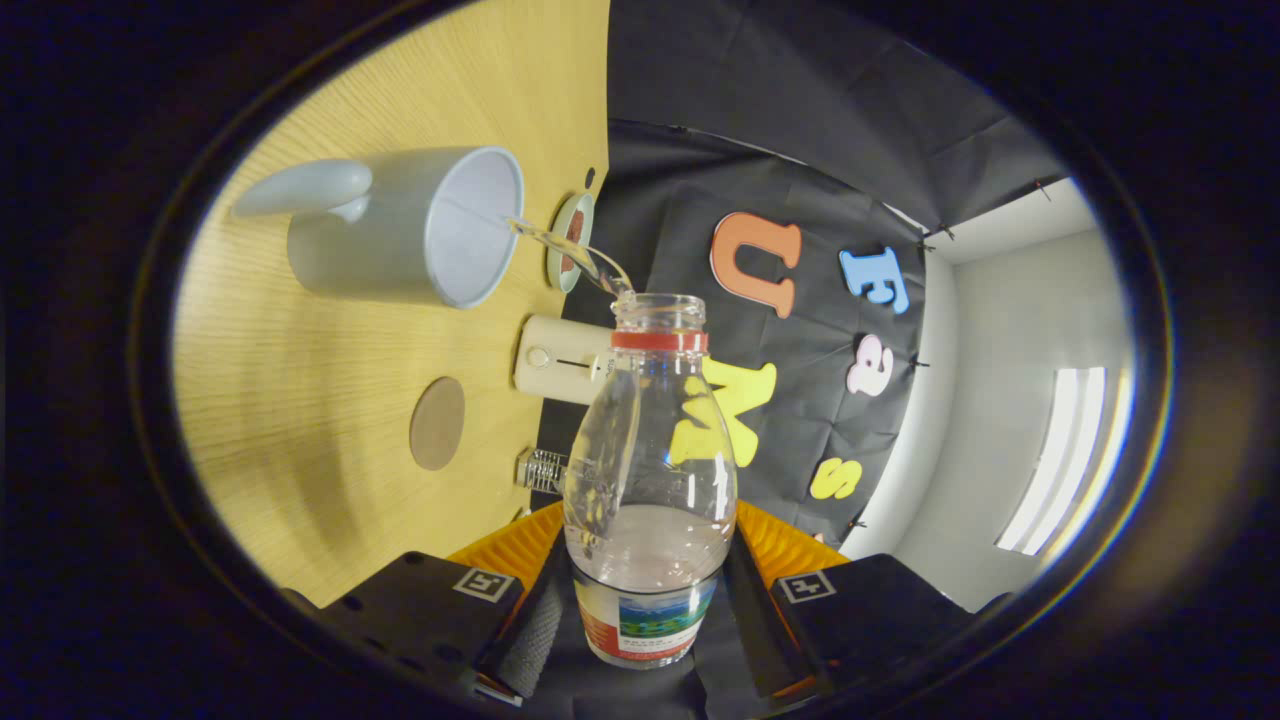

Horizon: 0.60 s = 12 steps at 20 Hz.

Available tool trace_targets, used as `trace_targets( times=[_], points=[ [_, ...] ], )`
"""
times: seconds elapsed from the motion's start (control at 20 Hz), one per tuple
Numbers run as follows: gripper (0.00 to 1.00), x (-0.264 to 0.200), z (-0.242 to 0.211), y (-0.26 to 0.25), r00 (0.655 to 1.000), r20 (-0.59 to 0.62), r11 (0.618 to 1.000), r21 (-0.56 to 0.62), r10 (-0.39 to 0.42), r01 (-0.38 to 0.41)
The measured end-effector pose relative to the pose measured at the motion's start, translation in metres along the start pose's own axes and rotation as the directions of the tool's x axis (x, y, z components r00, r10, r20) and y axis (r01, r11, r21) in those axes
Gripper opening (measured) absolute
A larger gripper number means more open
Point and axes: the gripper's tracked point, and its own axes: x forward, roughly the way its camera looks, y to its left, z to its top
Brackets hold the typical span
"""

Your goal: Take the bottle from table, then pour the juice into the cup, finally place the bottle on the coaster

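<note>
Your gripper (648, 610) pinched the bottle (650, 480) between its fingers; ahead, liquid streamed from its mouth into the cup (400, 225).

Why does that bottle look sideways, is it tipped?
Tipped: the gripper holds the bottle tilted, and liquid streams from its open mouth into the cup.

The scene is evenly and brightly lit from a long ceiling light (1065, 455), which glares white and loses all detail. The wooden table (300, 400) carries soft banded shadows near the fingers. Highlights glint on the clear bottle (650, 470). Fisheye distortion bends straight lines strongly toward the rim, where colour fringing and slight blur show.
</note>
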Motion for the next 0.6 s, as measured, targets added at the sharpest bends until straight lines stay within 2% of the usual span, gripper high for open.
trace_targets(
  times=[0.6],
  points=[
    [0.81, -0.0045, 0.0016, 0.0012, 1.000, 0.000, 0.999, -0.047, 0.019, -0.019]
  ],
)
